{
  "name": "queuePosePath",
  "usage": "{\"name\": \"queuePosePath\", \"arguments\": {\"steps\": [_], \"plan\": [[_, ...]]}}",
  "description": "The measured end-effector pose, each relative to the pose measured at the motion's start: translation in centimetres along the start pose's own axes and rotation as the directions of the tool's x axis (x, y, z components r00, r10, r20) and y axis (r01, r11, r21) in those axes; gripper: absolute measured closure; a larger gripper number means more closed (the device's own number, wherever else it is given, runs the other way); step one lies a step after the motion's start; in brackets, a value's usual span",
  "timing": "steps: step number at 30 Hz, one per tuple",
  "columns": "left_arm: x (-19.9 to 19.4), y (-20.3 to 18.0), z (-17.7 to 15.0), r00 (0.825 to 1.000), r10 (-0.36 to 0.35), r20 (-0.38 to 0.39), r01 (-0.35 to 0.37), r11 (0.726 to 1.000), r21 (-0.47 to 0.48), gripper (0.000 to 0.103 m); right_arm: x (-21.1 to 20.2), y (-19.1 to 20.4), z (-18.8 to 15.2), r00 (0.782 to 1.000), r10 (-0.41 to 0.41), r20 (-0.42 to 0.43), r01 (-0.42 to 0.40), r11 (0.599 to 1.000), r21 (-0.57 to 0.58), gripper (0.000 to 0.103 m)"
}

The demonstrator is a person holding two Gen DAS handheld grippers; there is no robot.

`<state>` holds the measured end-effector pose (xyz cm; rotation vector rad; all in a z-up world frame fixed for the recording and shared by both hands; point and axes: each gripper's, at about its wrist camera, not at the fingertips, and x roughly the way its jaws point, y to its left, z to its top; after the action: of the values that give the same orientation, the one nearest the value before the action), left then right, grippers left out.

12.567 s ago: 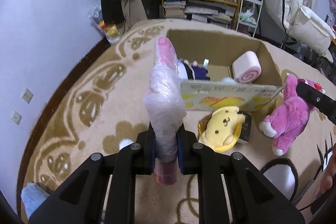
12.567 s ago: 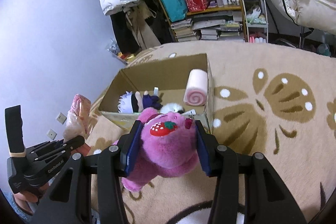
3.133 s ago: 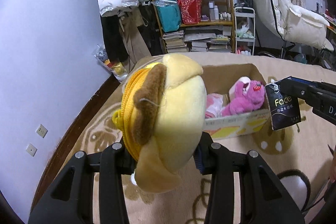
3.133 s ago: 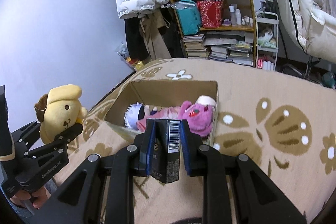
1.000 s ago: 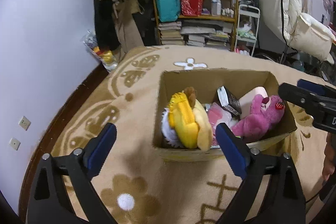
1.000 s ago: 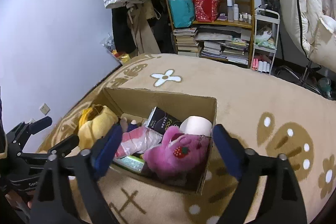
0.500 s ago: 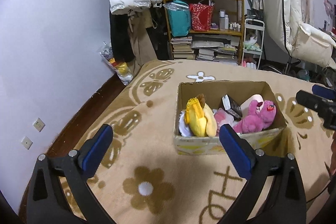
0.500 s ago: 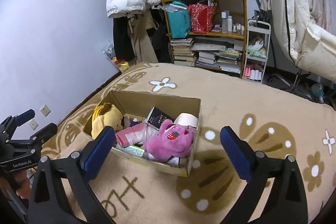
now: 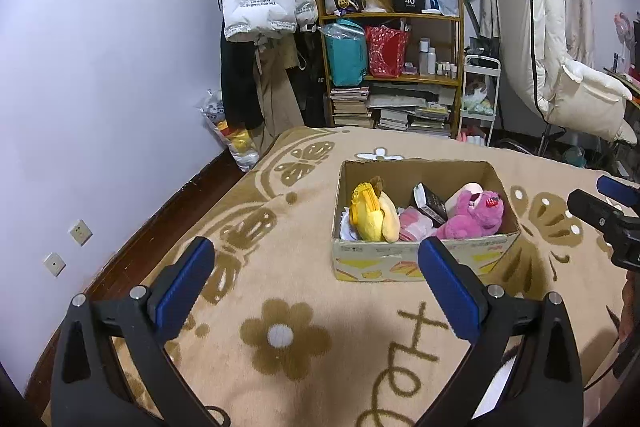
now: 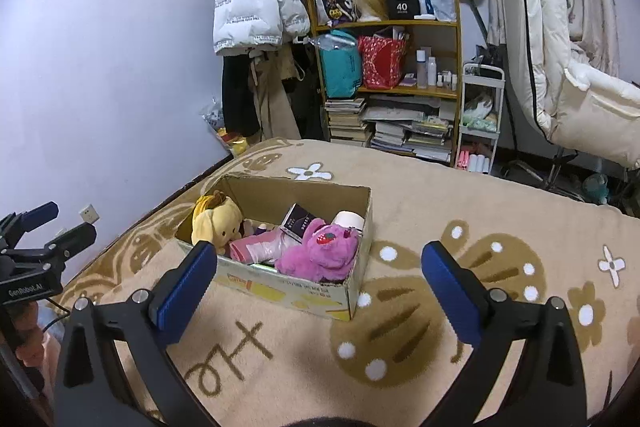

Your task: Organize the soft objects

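A cardboard box [image 9: 420, 263] stands on the beige patterned carpet; it also shows in the right wrist view [image 10: 296, 293]. In it lie a yellow dog plush [image 9: 372, 215] [image 10: 214, 217], a magenta bear plush [image 9: 476, 217] [image 10: 320, 251], a pink wrapped item [image 9: 414, 223] [image 10: 260, 247], a black packet [image 9: 432, 205] [image 10: 300, 221] and a pink-and-white roll [image 10: 350, 219]. My left gripper [image 9: 316, 277] is open and empty, back from the box's near side. My right gripper [image 10: 318, 281] is open and empty, above the box's front wall.
A wooden shelf [image 9: 396, 67] with bags, bottles and book stacks stands at the back wall beside hanging coats [image 9: 260, 27]. A white trolley [image 9: 480, 95] and a white padded chair [image 9: 568, 79] are at the right. Dark floor borders the carpet's left edge.
Both grippers have pulled further back and up from the box, which now looks smaller. The toys in the box have not moved.
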<state>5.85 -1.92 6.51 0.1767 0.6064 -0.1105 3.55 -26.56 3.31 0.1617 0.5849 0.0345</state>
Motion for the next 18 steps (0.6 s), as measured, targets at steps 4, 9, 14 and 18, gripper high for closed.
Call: {"name": "queuePosePath", "arguments": {"steps": [4,9,14,18], "plan": [[-0.7,0.1,-0.7,1.000,0.005,0.002,-0.005,1.000,0.000,0.002,-0.8,-0.4,-1.0,1.000,0.001,0.002,-0.001,1.000,0.026,0.000],[-1.2,0.8,-1.8,1.000,0.019,0.011,-0.019,1.000,-0.015,0.002,-1.5,-0.6,-2.0,1.000,0.003,0.015,-0.003,1.000,0.009,0.000],[-0.6,0.8,-2.7,1.000,0.017,0.012,-0.017,0.999,-0.028,0.002,-1.5,-0.9,-2.9,1.000,0.001,0.026,-0.001,1.000,0.003,0.000],[0.0,0.1,-3.0,1.000,0.015,0.000,-0.015,1.000,0.005,0.002,-1.4,-1.2,-3.3,1.000,-0.009,0.030,0.008,1.000,0.010,0.000]]}}
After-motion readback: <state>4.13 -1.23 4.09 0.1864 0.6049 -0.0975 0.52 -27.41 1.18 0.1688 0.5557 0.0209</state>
